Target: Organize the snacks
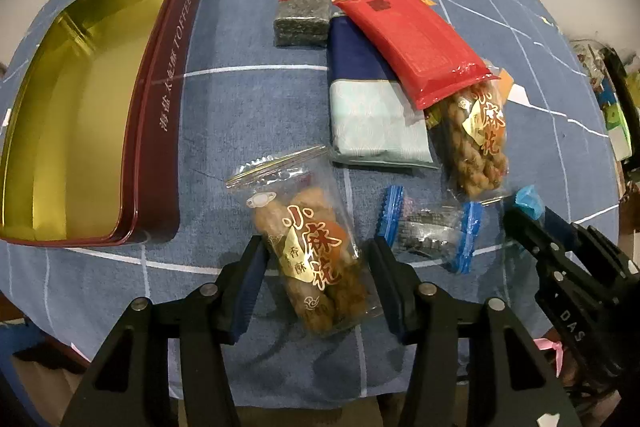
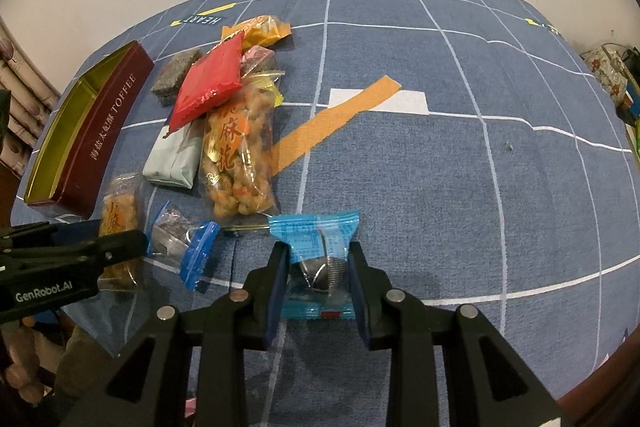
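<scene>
Left gripper (image 1: 318, 279), at the bottom centre of its own view, has its blue pads pressed on either side of a clear twisted-dough bag (image 1: 316, 259), so it is grasping that bag. An open toffee tin (image 1: 160, 131), gold inside and holding nothing visible, fills the left of the frame. Upper right of centre lie a red packet (image 1: 416, 43) across a blue-and-white packet (image 1: 372, 107), a second dough bag (image 1: 478, 147) and a dark bar (image 1: 302, 13). A small blue-ended wrapper (image 1: 432, 229) sits just right of the held bag.

From the right wrist view, the right gripper (image 2: 319, 281) at bottom centre is clenched on a blue wrapped sweet (image 2: 316, 247). The tin (image 2: 100, 131) stands at the left edge, with the pile between.

To do this step well, the left hand should likely lift the bag clear of the cloth, keep the squeeze gentle so the brittle twists do not crush, and lay it flat along one tin wall, leaving room for the rest.
</scene>
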`<action>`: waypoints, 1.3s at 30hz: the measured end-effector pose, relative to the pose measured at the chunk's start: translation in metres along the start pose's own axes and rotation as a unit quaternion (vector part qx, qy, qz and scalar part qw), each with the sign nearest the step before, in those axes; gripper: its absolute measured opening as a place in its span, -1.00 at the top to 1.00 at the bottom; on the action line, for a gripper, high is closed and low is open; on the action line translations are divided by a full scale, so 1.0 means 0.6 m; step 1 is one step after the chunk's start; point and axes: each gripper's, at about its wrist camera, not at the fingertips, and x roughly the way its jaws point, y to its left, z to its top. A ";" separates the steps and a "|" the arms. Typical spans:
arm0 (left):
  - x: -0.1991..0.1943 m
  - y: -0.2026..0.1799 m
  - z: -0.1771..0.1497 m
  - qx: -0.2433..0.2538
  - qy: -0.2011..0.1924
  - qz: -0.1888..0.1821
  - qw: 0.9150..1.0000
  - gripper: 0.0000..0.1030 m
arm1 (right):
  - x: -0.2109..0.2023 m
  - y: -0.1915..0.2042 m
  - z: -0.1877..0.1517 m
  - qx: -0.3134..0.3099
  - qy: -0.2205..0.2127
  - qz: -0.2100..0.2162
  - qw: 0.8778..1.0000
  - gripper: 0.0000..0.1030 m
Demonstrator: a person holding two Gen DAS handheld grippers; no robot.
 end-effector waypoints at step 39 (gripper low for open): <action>-0.115 0.030 0.021 0.029 -0.092 0.008 0.995 0.34 | 0.010 0.022 0.006 -0.026 0.014 -0.045 0.999 0.41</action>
